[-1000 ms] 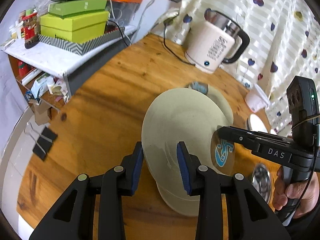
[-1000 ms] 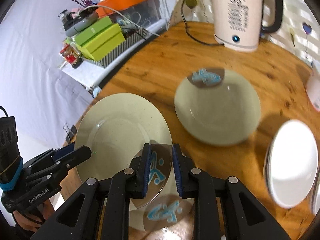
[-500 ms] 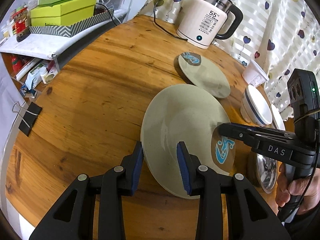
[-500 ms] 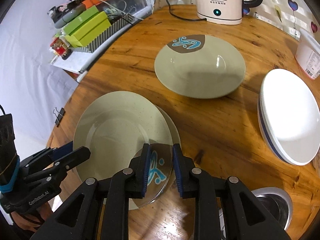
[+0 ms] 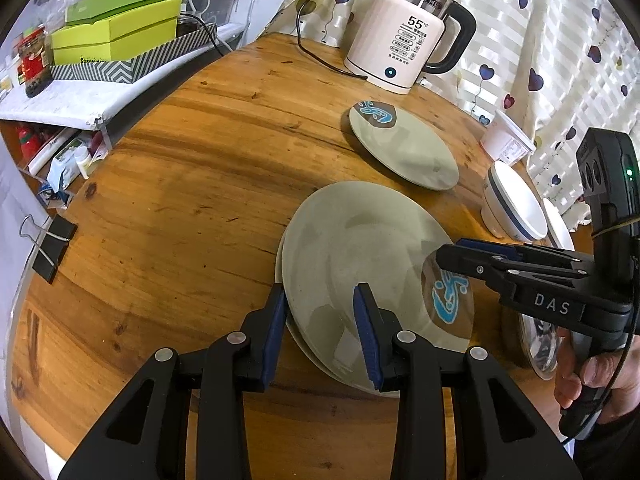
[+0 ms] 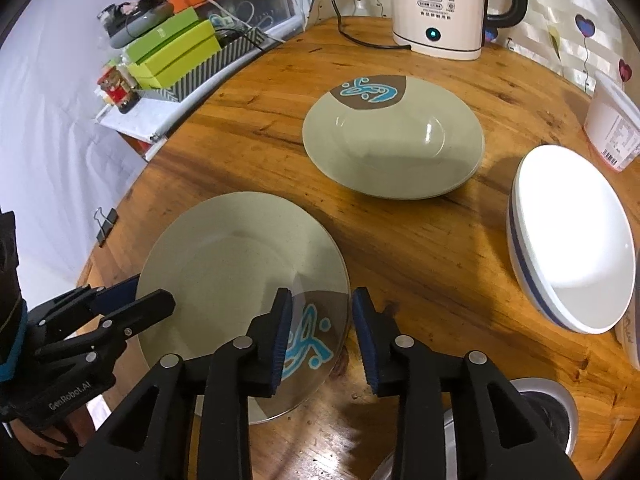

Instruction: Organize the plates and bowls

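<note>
Left wrist view: left gripper (image 5: 320, 316) fingers pinch the top plate (image 5: 360, 248) by its rim, face up, round so no long axis, off-centre on the lower plate (image 5: 320, 364); right wrist view: right gripper (image 6: 318, 320) fingers have just been opening, loose around the rim by the blue motif (image 6: 308, 344), so a crooked pull-away could drag it off.

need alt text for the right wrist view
The right tool has just been opening, its pads off the rim of a green plate stacked on another on a wooden table; the left tool is at the plate's far rim. Behind sit a second green plate, white bowl and kettle.
</note>
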A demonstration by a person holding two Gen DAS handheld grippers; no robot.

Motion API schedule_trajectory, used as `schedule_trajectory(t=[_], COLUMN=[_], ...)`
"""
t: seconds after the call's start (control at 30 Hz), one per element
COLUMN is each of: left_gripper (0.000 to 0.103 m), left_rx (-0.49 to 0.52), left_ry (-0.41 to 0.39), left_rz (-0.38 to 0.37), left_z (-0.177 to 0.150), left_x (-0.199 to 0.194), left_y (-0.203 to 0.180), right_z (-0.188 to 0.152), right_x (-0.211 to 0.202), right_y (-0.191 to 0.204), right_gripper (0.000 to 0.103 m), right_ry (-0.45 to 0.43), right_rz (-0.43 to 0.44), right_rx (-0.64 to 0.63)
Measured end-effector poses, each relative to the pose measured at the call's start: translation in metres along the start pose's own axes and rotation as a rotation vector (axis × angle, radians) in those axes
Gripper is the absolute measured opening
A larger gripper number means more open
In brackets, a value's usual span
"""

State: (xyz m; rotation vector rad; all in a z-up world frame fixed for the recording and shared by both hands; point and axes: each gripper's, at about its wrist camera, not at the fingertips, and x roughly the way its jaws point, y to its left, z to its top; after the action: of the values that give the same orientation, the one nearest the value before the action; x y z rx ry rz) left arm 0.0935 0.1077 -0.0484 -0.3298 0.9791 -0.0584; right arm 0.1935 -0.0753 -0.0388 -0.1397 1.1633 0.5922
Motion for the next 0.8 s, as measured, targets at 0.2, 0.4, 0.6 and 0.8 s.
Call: schedule_trajectory(t=[0.2, 0.4, 0.6, 0.8], left_gripper=[0.035, 0.035, 0.035, 0.035], left_rx=[-0.019, -0.021, -0.013, -0.006], left_ry=[-0.023, -0.033, -0.023, -0.026], left_rz=[-0.015, -0.016, -0.023, -0.005], left_z=[0.000, 0.001, 0.000, 0.000], left_x=[-0.007, -0.009, -0.004, -0.005], left_y=[0.009, 0.011, 0.007, 0.006], right_z=[-0.001, -0.004, -0.005, -0.006], right_x=[-0.006, -0.005, -0.005, -0.005], right_y=[-0.004, -0.003, -0.005, -0.007], right_gripper=[0.032, 0.017, 0.013, 0.012], right_ry=[-0.026, -0.033, -0.039, -0.036], right_rz=[0.005, 0.011, 0.006, 0.016], right_rx=[0.014, 0.018, 0.022, 0.027])
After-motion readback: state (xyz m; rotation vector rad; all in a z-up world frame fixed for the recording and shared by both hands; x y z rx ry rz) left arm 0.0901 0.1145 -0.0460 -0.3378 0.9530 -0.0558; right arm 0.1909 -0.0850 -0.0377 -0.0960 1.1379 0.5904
